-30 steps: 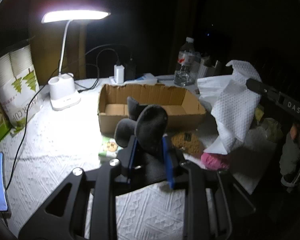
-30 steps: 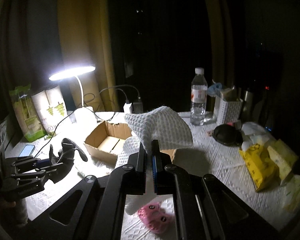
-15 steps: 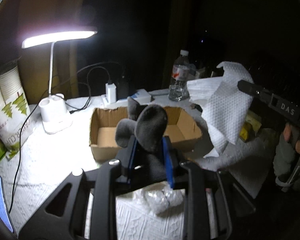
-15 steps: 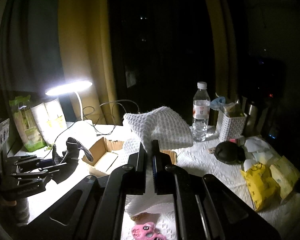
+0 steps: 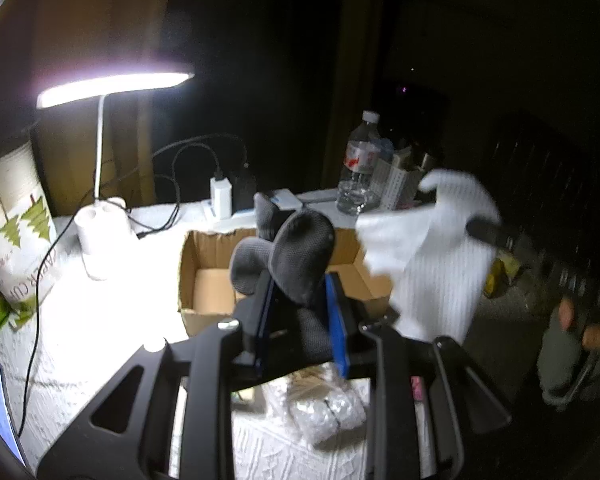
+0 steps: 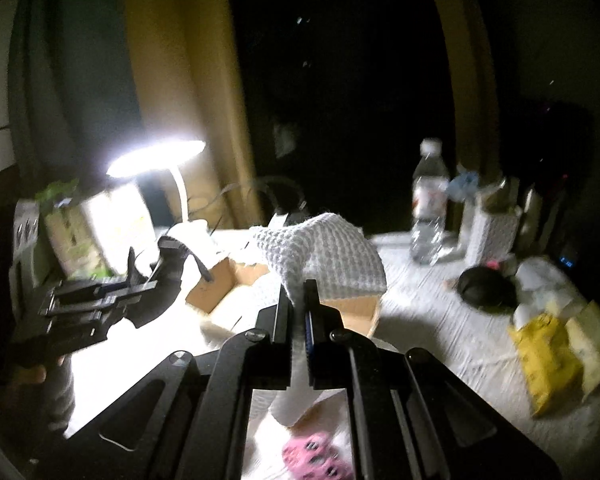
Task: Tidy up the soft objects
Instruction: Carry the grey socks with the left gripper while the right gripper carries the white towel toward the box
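**Both grippers hold cloths above the cardboard box**

The left gripper (image 5: pixel 298 280) has its jaws clenched on a dark grey mesh fabric piece (image 5: pixel 296 256), held in the air in front of the open brown cardboard box (image 5: pixel 204 276) on the table (image 5: pixel 100 320). The right gripper (image 6: pixel 298 286) grips a white waffle-weave cloth (image 6: pixel 324 256) with jaws nearly closed, raised over the same box beside the lit white desk lamp (image 5: pixel 112 84).
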The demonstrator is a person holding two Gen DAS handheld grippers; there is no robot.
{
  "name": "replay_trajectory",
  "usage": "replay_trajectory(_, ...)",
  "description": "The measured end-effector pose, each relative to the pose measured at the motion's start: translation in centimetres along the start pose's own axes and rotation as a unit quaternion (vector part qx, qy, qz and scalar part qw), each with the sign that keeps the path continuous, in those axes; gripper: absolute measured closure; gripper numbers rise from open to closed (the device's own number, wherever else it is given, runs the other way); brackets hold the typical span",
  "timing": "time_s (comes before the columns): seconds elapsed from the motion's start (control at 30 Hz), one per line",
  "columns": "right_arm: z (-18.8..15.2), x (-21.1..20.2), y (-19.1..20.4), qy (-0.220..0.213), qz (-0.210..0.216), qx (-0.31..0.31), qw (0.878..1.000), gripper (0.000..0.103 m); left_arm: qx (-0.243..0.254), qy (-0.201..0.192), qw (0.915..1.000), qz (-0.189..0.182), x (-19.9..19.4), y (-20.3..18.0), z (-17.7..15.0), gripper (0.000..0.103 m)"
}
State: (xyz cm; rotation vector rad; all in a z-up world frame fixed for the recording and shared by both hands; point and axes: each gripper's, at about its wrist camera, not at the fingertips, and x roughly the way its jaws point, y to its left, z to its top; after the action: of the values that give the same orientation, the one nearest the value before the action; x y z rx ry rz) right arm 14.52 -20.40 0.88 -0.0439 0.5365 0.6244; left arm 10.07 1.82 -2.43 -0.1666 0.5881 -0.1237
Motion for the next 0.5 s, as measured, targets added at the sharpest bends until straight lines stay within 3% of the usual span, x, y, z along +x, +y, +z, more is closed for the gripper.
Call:
replay_trajectory(0.17, -3.4, 1.7, 1.8, 0.058, 0.023, -0.007, 0.998, 0.097, -0.008, 0.014, 0.9999, -0.002, -0.6, 0.0, -1.8, 0.077)
replay_trajectory(0.2, -4.5, 2.6, 2.1, 0.077, 0.028, -0.009, 0.997, 0.094, -0.008, 0.017, 0.9998, -0.002, -0.7, -0.1, -2.2, 0.077)
replay_trajectory(0.3, -7.1, 4.2, 2.2, 0.121, 0.018, 0.001, 0.992, 0.059, -0.011, 0.028, 0.9995, -0.002, -1.1, -0.2, -3.6, 0.077)
replay_trajectory(0.5, -10.9, 4.0, 2.5, 0.151, -0.009, 0.018, 0.988, 0.057, -0.017, 0.04, 0.999, -0.003, -2.1, -0.1, -5.5, 0.077)
